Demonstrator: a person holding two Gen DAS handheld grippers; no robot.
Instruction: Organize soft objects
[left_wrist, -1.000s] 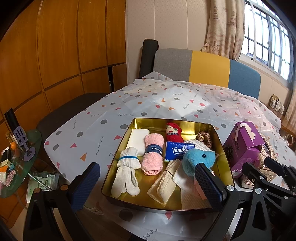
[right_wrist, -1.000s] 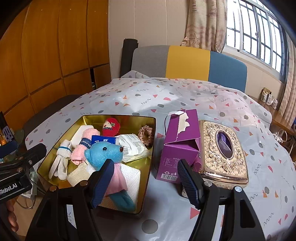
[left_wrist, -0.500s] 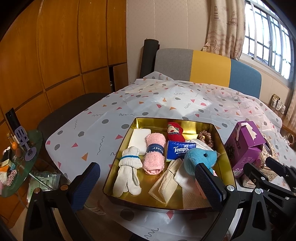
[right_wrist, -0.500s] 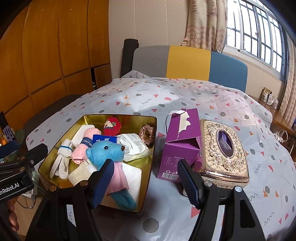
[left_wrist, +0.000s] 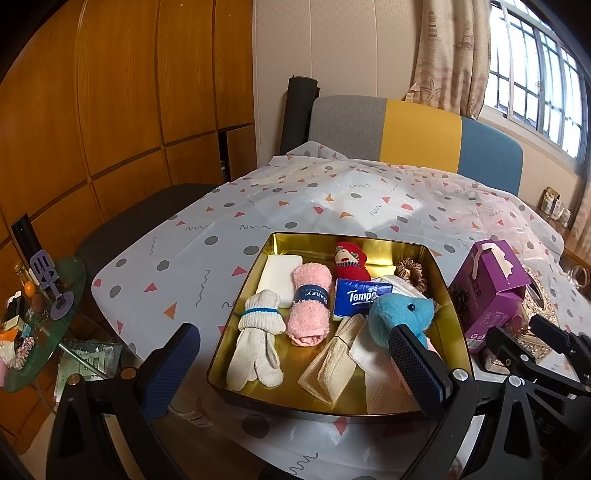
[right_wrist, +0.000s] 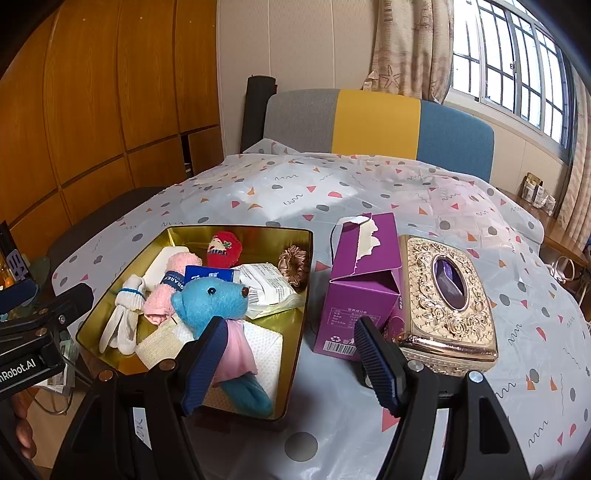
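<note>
A gold tin tray (left_wrist: 388, 243) (right_wrist: 306, 295) on the table holds soft things: white gloves (left_wrist: 258, 339), a pink rolled towel (left_wrist: 310, 299), a red sock doll (left_wrist: 349, 260), a blue tissue pack (left_wrist: 360, 297), a blue plush bear (left_wrist: 400, 314) (right_wrist: 210, 299), a brown scrunchie (right_wrist: 293, 266), a wrapped white pack (right_wrist: 267, 286) and folded cloths (left_wrist: 332, 365). My left gripper (left_wrist: 295, 365) is open and empty, at the tray's near edge. My right gripper (right_wrist: 291, 362) is open and empty, above the tray's near right corner.
A purple carton (right_wrist: 364, 280) stands right of the tray, with an ornate gold tissue box (right_wrist: 448, 295) beside it. The patterned tablecloth (right_wrist: 332, 192) covers the table. A sofa (right_wrist: 376, 122) is behind. A small glass side table (left_wrist: 37, 317) with clutter stands at the left.
Both grippers have drifted slightly; the tray sits a little more to the right in the left wrist view. Both stay open and empty.
</note>
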